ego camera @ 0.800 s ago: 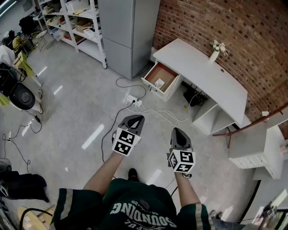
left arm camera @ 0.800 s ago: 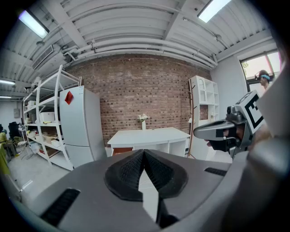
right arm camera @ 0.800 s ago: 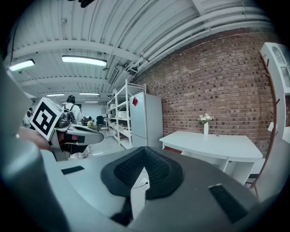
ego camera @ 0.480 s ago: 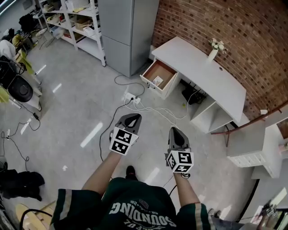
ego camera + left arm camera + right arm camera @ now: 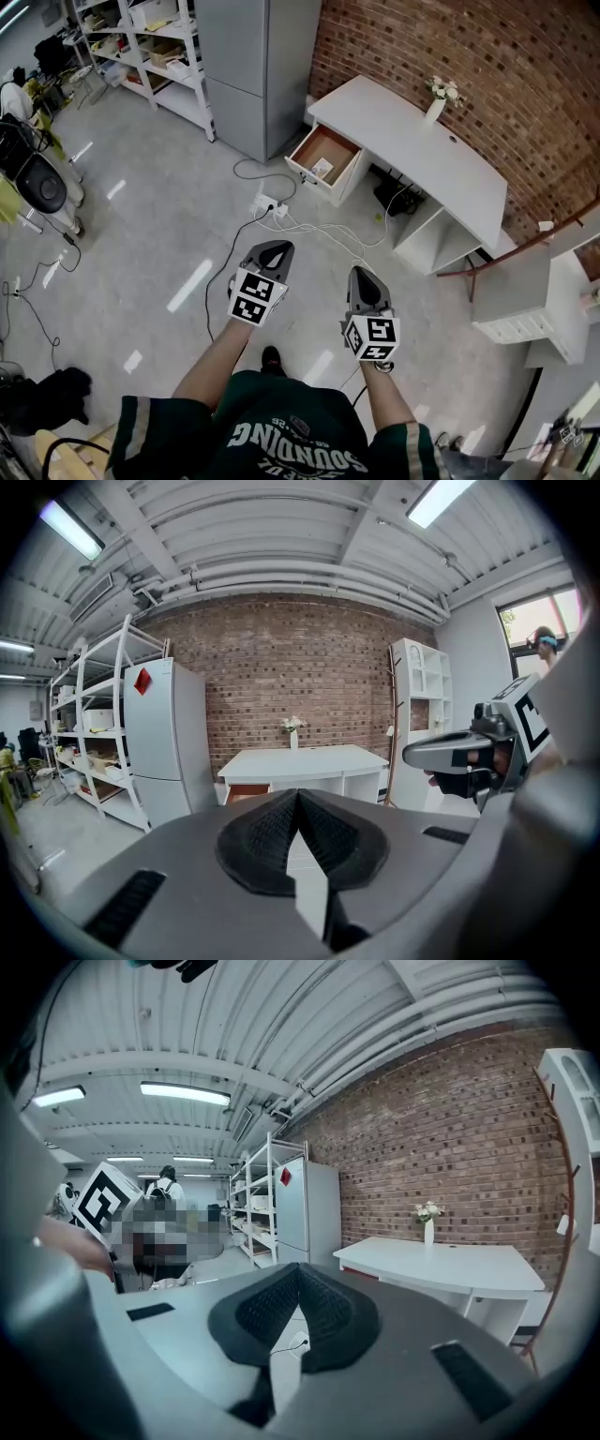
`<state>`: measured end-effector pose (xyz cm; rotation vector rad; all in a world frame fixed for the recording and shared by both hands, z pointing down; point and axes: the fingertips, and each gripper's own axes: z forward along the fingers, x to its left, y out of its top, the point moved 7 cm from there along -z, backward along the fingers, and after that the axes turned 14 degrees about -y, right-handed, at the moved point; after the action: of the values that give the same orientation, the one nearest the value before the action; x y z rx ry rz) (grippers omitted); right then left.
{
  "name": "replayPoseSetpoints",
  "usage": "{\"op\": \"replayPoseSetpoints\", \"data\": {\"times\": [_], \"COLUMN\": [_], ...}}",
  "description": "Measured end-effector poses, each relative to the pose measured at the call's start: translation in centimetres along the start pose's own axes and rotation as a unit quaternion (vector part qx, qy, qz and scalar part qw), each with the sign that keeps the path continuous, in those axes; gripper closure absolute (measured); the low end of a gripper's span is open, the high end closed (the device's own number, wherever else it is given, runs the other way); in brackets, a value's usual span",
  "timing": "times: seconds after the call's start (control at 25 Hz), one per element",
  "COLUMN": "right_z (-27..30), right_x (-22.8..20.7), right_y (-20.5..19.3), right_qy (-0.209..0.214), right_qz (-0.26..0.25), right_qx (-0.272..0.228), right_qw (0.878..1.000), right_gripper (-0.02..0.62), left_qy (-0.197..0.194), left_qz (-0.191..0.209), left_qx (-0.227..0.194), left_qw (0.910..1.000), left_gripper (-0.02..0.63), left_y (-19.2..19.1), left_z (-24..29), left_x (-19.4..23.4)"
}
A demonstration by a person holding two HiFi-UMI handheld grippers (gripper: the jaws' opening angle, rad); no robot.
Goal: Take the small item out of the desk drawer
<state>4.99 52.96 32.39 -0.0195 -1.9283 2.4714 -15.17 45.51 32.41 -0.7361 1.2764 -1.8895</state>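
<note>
While I am looking down through the head view, I am holding the left tool [image 5: 277,247] and right tool [image 5: 362,274] over the floor, well apart from the open drawer [image 5: 314,148] under the white surface [image 5: 422,150]. The item [image 5: 322,169] is lying near the drawer's front, pale and flat. I am judging it light, perhaps card or paper, best pinched by an edge; it is too small to identify.

Through the left tool's view, its jaws are pressing together on nothing, and the drawer [image 5: 246,789] is showing only as a brown sliver.

Through the right tool's view, its jaws are likewise meeting, empty; the drawer's inside is hidden.
</note>
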Motion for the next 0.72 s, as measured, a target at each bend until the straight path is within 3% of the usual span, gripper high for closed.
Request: {"op": "replayPoseSetpoints", "data": {"times": [0.72], "right_z": [0.7], "right_x": [0.0], "right_y": [-0.5], "right_qy": [-0.022], "right_qz": [0.010], "right_qx": [0.011], "right_qw": [1.000], "right_gripper": [0.572], "left_qy": [-0.016], "left_qz": [0.005], "left_qx": [-0.002], "left_qw": [0.9999], "left_gripper": [0.591], "left_y": [-0.1], "left_z": [0.7], "left_x": [1.5]}}
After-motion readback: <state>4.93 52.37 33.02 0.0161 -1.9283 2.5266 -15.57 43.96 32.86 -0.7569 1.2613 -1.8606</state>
